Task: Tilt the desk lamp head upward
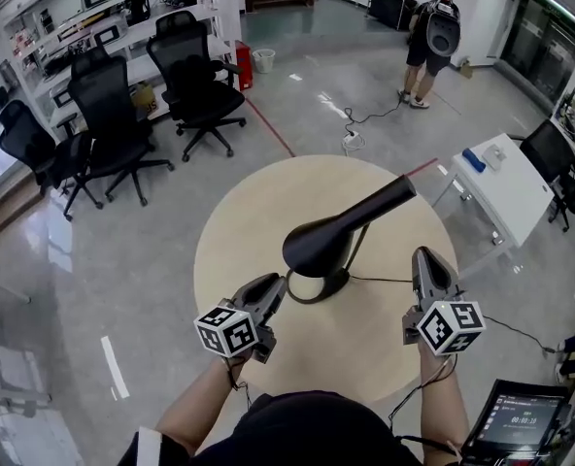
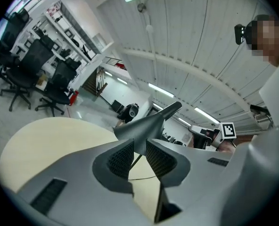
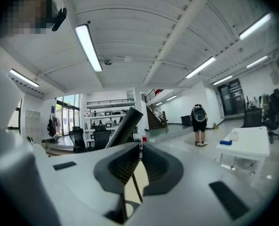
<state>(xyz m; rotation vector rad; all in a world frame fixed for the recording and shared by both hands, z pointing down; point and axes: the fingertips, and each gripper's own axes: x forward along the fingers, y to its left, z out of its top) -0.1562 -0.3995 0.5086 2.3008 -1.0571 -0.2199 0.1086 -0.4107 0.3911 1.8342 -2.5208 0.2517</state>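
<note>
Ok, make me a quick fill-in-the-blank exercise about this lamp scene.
1. The black cone-headed desk lamp stands on a round, pale wooden ____.
2. In the head view, the lamp sits ____ the left gripper and the right gripper.
3. Both grippers' jaws are ____ and hold nothing.
4. The black office chairs stand on the head view's ____ side.
Missing words: table; between; shut; left.

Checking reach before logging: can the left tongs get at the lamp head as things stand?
Probably yes: the left tongs sit close beside the lamp head, nothing between them, but they are shut and must open first.
</note>
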